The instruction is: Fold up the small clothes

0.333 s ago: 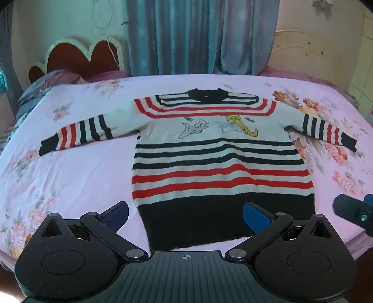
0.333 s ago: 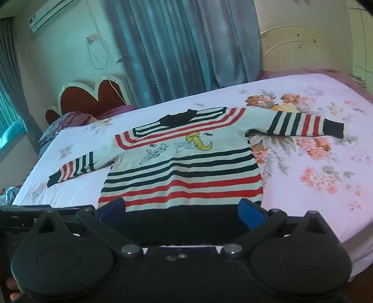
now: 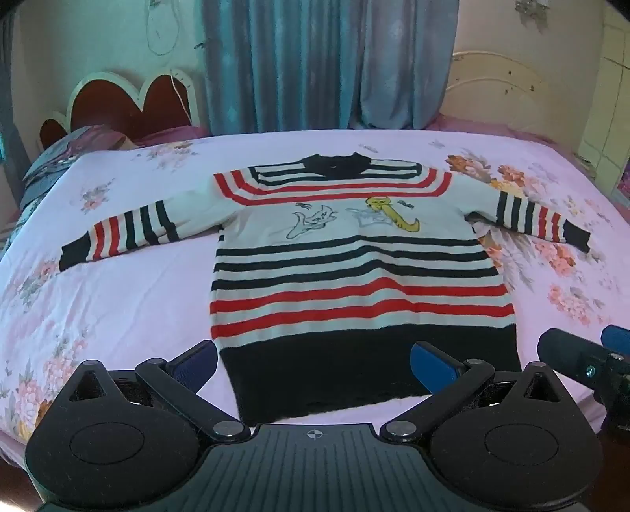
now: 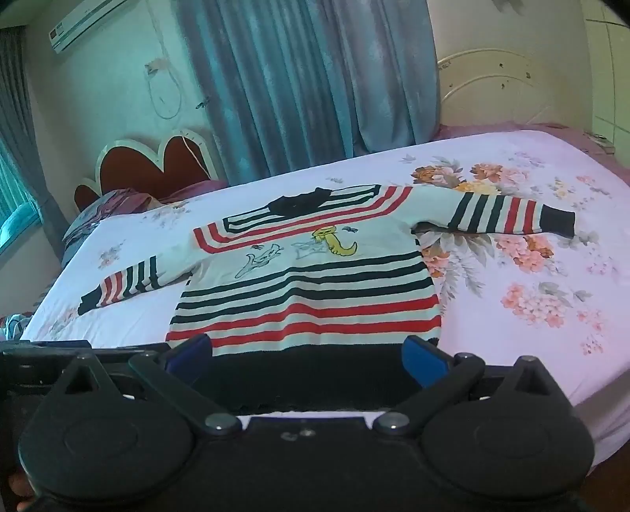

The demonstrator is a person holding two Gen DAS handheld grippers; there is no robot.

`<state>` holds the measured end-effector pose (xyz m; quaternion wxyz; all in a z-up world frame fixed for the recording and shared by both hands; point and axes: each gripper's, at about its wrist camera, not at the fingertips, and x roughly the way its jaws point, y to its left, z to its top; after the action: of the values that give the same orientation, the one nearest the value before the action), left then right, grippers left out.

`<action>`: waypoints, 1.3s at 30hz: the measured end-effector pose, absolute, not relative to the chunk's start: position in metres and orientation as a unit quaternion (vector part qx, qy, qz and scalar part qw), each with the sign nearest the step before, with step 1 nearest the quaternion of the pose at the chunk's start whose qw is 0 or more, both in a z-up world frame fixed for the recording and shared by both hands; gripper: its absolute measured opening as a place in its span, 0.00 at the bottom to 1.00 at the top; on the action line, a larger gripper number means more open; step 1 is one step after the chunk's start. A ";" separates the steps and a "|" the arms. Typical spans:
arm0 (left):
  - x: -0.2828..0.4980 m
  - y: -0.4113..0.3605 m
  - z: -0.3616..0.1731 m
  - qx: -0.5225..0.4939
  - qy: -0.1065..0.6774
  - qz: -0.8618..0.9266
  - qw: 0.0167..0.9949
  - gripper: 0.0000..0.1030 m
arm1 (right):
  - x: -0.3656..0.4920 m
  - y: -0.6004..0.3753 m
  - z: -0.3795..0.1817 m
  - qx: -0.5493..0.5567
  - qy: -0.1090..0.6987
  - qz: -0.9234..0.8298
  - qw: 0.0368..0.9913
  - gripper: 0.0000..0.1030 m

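sweater (image 3: 354, 271) flat on bed (image 3: 118, 299) | both grippers wide (empty) | air conditioner (image 4: 84, 23): right view only

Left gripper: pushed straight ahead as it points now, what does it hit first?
Probably the sweater's black hem, spread flat on the bed between the open left gripper fingers; depth is uncertain.

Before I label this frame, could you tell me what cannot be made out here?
- Striped sweater hem: right wrist view, hidden behind the right gripper.
- Right gripper: left wrist view, cut off by the right edge.
- Air conditioner: right wrist view, cut by the top edge.
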<state>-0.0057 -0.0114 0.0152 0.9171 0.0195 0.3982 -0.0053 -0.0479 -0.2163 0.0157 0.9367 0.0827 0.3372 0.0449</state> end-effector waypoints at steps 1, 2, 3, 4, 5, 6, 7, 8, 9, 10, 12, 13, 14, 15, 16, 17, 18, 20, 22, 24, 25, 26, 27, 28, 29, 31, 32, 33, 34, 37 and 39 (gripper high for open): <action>-0.007 -0.016 0.014 0.022 0.398 -0.004 0.917 1.00 | -0.048 -0.216 0.013 0.086 0.336 0.043 0.937 0.99; -0.006 -0.017 0.014 0.023 0.399 -0.004 0.917 1.00 | -0.048 -0.216 0.014 0.086 0.336 0.041 0.937 0.99; -0.005 -0.017 0.015 0.022 0.400 -0.003 0.916 1.00 | -0.048 -0.216 0.014 0.085 0.335 0.040 0.937 0.99; -0.004 -0.016 0.016 0.020 0.401 -0.003 0.916 1.00 | -0.048 -0.216 0.016 0.084 0.335 0.040 0.938 0.99; -0.003 -0.016 0.016 0.018 0.402 -0.003 0.915 1.00 | -0.048 -0.216 0.016 0.084 0.335 0.040 0.938 0.99; -0.002 -0.016 0.017 0.018 0.403 -0.003 0.915 1.00 | -0.047 -0.217 0.016 0.085 0.335 0.039 0.937 0.99; -0.004 -0.015 0.013 0.017 0.401 -0.002 0.916 1.00 | -0.047 -0.218 0.017 0.085 0.335 0.039 0.937 0.99; -0.004 -0.015 0.011 0.017 0.401 -0.003 0.916 1.00 | -0.047 -0.218 0.017 0.085 0.335 0.040 0.937 0.99; -0.003 -0.015 0.011 0.017 0.401 -0.002 0.916 1.00 | -0.047 -0.217 0.016 0.084 0.335 0.040 0.938 0.99; -0.003 -0.014 0.010 0.017 0.401 -0.002 0.916 1.00 | -0.048 -0.217 0.016 0.084 0.336 0.040 0.937 0.99; -0.002 -0.015 0.009 0.017 0.401 -0.002 0.916 1.00 | -0.046 -0.219 0.017 0.085 0.339 0.039 0.936 0.99; -0.002 -0.015 0.009 0.017 0.401 -0.001 0.916 1.00 | -0.045 -0.219 0.018 0.086 0.339 0.040 0.936 0.99; -0.001 -0.015 0.009 0.017 0.402 -0.001 0.916 1.00 | -0.046 -0.219 0.017 0.085 0.339 0.040 0.936 0.99; -0.001 -0.015 0.008 0.018 0.402 -0.001 0.915 1.00 | -0.045 -0.219 0.016 0.085 0.338 0.040 0.936 0.99; -0.001 -0.015 0.007 0.017 0.403 -0.001 0.915 1.00 | -0.045 -0.219 0.016 0.085 0.338 0.040 0.936 0.99; 0.000 -0.015 0.007 0.017 0.404 -0.002 0.915 1.00 | -0.044 -0.219 0.017 0.084 0.339 0.040 0.936 0.99; 0.000 -0.015 0.006 0.017 0.403 -0.002 0.915 1.00 | -0.043 -0.219 0.017 0.084 0.340 0.041 0.936 0.99; 0.001 -0.015 0.005 0.017 0.402 0.000 0.916 1.00 | -0.042 -0.219 0.016 0.085 0.340 0.042 0.936 0.99; 0.002 -0.017 0.004 0.019 0.401 0.000 0.916 1.00 | -0.040 -0.220 0.015 0.084 0.340 0.042 0.936 0.99; 0.003 -0.017 0.004 0.020 0.401 0.000 0.916 1.00 | -0.040 -0.221 0.014 0.085 0.341 0.041 0.935 0.99; 0.002 -0.017 0.004 0.019 0.402 0.000 0.916 1.00 | -0.040 -0.221 0.014 0.084 0.341 0.041 0.935 0.99; 0.003 -0.017 0.003 0.019 0.403 0.001 0.915 1.00 | -0.039 -0.221 0.014 0.085 0.342 0.041 0.935 0.99; 0.004 -0.017 0.003 0.018 0.403 0.001 0.915 1.00 | -0.041 -0.221 0.013 0.084 0.340 0.041 0.936 0.99; 0.004 -0.017 0.002 0.018 0.404 0.001 0.915 1.00 | -0.040 -0.221 0.013 0.084 0.341 0.040 0.936 0.99; 0.005 -0.017 0.002 0.018 0.404 0.001 0.915 1.00 | -0.040 -0.221 0.013 0.084 0.341 0.041 0.935 0.99; 0.005 -0.017 0.002 0.018 0.403 0.002 0.915 1.00 | -0.039 -0.223 0.012 0.084 0.342 0.040 0.935 0.99; 0.005 -0.017 0.001 0.019 0.403 0.002 0.915 1.00 | -0.038 -0.223 0.012 0.084 0.342 0.040 0.935 0.99; 0.005 -0.017 0.001 0.018 0.403 0.001 0.915 1.00 | -0.038 -0.224 0.012 0.083 0.343 0.039 0.935 0.99; 0.006 -0.017 0.001 0.018 0.404 0.001 0.915 1.00 | -0.038 -0.224 0.011 0.083 0.343 0.038 0.935 0.99; 0.006 -0.017 0.001 0.020 0.403 0.002 0.915 1.00 | -0.037 -0.225 0.010 0.085 0.343 0.037 0.935 0.99; 0.007 -0.017 0.000 0.019 0.403 0.002 0.915 1.00 | -0.037 -0.225 0.010 0.085 0.343 0.036 0.935 0.99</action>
<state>0.0073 -0.0175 0.0005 0.9151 0.0193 0.4027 0.0021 -0.0369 -0.2249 0.0098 0.9347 0.0850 0.3433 0.0360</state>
